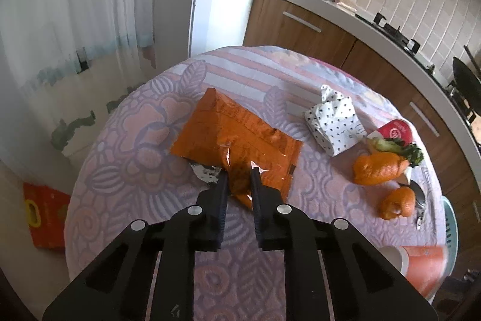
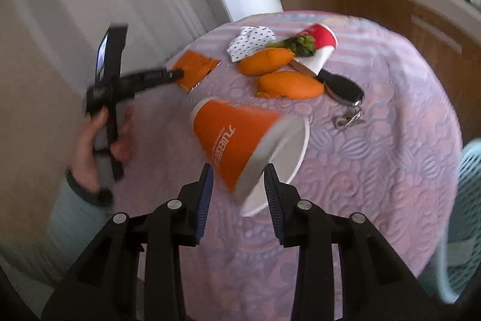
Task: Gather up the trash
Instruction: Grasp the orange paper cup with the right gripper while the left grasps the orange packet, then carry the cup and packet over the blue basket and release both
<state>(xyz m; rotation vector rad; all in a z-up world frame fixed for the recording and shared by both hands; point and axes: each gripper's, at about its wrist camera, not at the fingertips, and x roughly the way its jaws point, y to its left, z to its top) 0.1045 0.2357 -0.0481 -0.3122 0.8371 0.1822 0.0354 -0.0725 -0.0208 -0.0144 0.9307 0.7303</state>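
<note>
My left gripper (image 1: 239, 172) is shut on the near corner of an orange snack bag (image 1: 237, 134) lying on the round table (image 1: 144, 122). The bag also shows in the right wrist view (image 2: 195, 69) with the left gripper (image 2: 177, 73) on it. My right gripper (image 2: 239, 170) is shut on an orange paper cup (image 2: 231, 137), held tilted above the table, white mouth toward the camera. The cup also shows in the left wrist view (image 1: 421, 263). A red paper cup (image 2: 321, 44) lies on its side at the far side.
Two plush carrots (image 2: 264, 60) (image 2: 290, 84), a spotted white cloth (image 2: 249, 42), and a black key fob with keys (image 2: 342, 89) lie on the table. A teal basket (image 2: 463, 200) stands at the right. A kitchen counter (image 1: 345, 11) runs behind. A red bag (image 1: 45, 215) is on the floor.
</note>
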